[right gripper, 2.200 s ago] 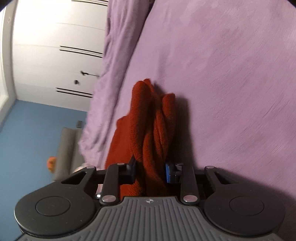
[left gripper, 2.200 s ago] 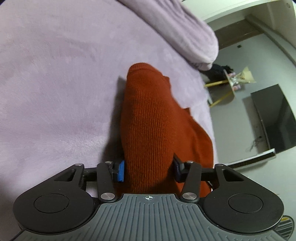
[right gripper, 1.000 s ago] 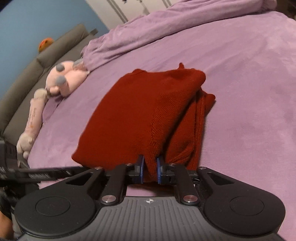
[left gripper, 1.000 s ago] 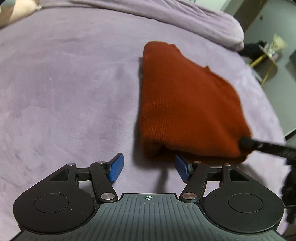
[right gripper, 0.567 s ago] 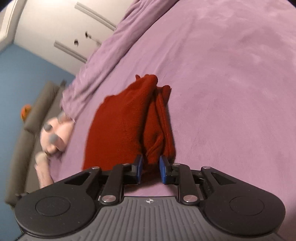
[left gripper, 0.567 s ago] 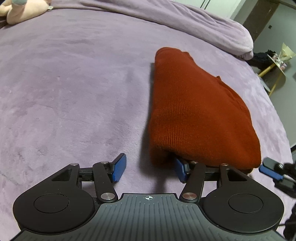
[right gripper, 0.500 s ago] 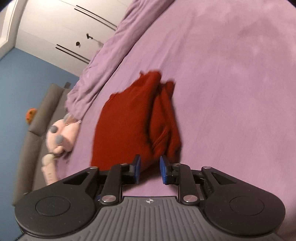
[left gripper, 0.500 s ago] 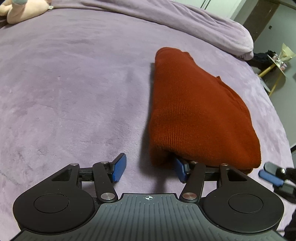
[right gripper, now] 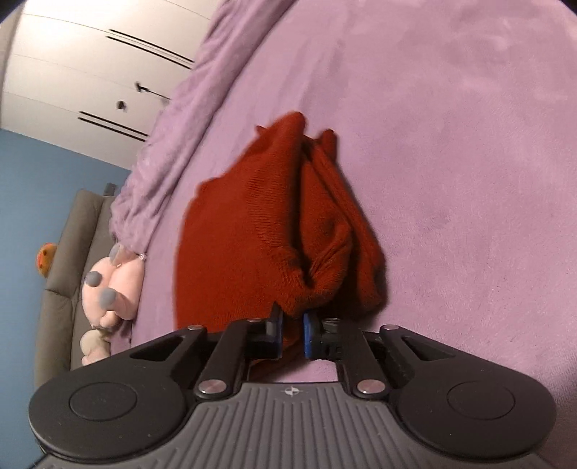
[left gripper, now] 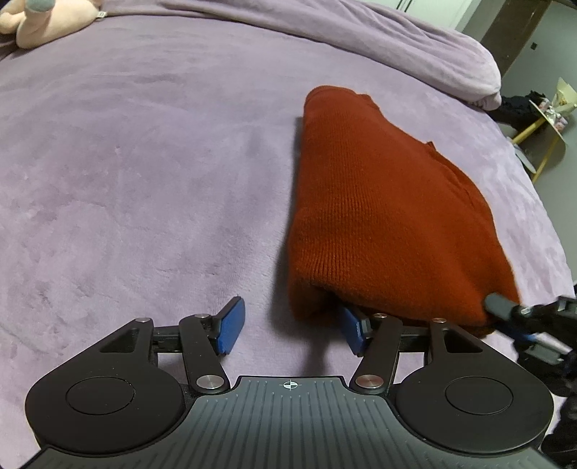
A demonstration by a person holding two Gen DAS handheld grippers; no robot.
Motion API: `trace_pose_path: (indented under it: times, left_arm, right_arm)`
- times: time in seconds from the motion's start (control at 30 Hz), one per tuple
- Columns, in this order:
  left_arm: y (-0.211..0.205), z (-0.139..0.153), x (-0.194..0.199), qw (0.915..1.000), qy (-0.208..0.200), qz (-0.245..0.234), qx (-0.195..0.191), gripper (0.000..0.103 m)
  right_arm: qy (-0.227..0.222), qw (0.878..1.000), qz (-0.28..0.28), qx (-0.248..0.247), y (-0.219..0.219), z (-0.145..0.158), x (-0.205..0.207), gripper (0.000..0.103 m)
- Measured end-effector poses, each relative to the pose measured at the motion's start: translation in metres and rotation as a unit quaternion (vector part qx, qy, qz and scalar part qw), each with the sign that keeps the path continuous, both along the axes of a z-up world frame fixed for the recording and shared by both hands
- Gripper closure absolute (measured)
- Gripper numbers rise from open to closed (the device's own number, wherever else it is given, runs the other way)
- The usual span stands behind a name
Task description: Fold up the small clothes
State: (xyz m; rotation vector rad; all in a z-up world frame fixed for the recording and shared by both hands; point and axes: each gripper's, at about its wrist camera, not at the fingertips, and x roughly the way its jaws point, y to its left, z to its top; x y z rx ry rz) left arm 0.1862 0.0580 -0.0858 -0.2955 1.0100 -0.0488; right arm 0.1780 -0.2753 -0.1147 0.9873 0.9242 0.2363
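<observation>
The folded rust sweater (left gripper: pixel 378 202) runs lengthwise toward 12 o'clock, at 1 o'clock from the left gripper (left gripper: pixel 292 330), whose jaws stand apart, gripping nothing. The right gripper (right gripper: pixel 293 333) is nearer, its jaws closing on the sweater's near corner.

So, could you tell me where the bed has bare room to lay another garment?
Left of the sweater the blanket lies bare up to the plush toy. It is crowded at the sweater's near edge, where both grippers sit.
</observation>
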Motion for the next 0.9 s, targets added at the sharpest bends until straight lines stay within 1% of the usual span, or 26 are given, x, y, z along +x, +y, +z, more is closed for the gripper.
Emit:
trace_pose_path:
  times: [0.07,0.1,0.13,0.17,0.2,0.23,0.27,0.33,0.37,0.4,0.47,0.53,0.6,0.67,0.77,0.83,0.87,0.9]
  left_arm:
    - [-0.001,0.000,0.000,1.0000,0.000,-0.001,0.004,0.041]
    - [-0.002,0.000,-0.001,1.0000,0.000,-0.001,0.005,0.041]
    - [-0.003,0.000,-0.001,1.0000,0.000,0.000,0.006,0.041]
    - [-0.003,0.000,-0.001,1.0000,0.000,0.002,0.005,0.041]
    - [-0.003,0.000,-0.001,1.0000,0.000,0.003,0.005,0.041]
    - [-0.003,0.000,-0.001,1.0000,0.001,0.003,0.006,0.041]
    - [-0.003,0.000,-0.002,1.0000,0.002,0.002,0.008,0.041]
    - [-0.002,0.002,-0.002,0.9999,0.004,0.001,0.013,0.041]
    - [0.000,0.004,-0.003,0.9998,0.006,0.002,0.017,0.041]
    - [0.003,0.008,-0.005,0.9997,0.006,0.006,0.025,0.040]
    - [0.010,0.016,-0.009,0.9991,0.001,0.013,0.041,0.037]
    - [0.019,0.025,-0.012,0.9981,-0.013,0.031,0.052,0.035]
    - [0.025,0.035,-0.008,0.9973,-0.028,0.052,0.045,0.034]
    - [0.024,0.041,0.005,0.9974,-0.035,0.056,0.027,0.033]
    - [0.006,0.048,0.029,0.9967,-0.052,0.049,0.037,0.031]
    - [-0.009,0.047,0.043,0.9966,-0.057,0.038,0.046,0.029]
    - [-0.015,0.046,0.049,0.9968,-0.058,0.032,0.045,0.029]
    - [-0.022,0.044,0.055,0.9972,-0.054,0.026,0.044,0.029]
  right_arm:
    - [-0.016,0.997,-0.015,0.071,-0.009,-0.004,-0.004,0.096]
    - [-0.019,0.994,-0.030,0.108,-0.016,-0.010,-0.007,0.096]
    - [-0.012,0.993,-0.042,0.108,-0.022,-0.013,-0.008,0.096]
    - [0.002,0.996,-0.046,0.079,-0.024,-0.014,-0.007,0.096]
    - [0.021,0.999,-0.038,0.020,-0.022,-0.014,-0.004,0.096]
    - [0.026,0.999,-0.027,-0.028,-0.017,-0.013,-0.003,0.096]
    - [0.013,0.998,-0.012,-0.055,-0.011,-0.011,-0.003,0.096]
    - [-0.002,0.995,0.007,-0.096,-0.002,-0.003,-0.004,0.096]
    - [-0.004,0.994,0.013,-0.112,-0.001,0.002,-0.004,0.093]
    - [-0.005,0.992,0.014,-0.122,-0.002,0.006,-0.004,0.085]
    - [-0.012,0.991,0.002,-0.135,-0.011,0.018,-0.010,0.078]
    - [-0.027,0.986,-0.021,-0.164,-0.021,0.032,-0.016,0.078]
    - [-0.037,0.982,-0.036,-0.180,-0.028,0.041,-0.013,0.077]
    - [-0.033,0.984,-0.024,-0.172,-0.024,0.043,0.003,0.077]
    - [-0.032,0.987,0.003,-0.159,-0.001,0.044,0.032,0.078]
    - [-0.038,0.985,0.011,-0.171,0.017,0.048,0.052,0.078]
    - [-0.045,0.984,0.017,-0.172,0.023,0.048,0.060,0.080]
    - [-0.042,0.984,0.025,-0.173,0.027,0.046,0.070,0.081]
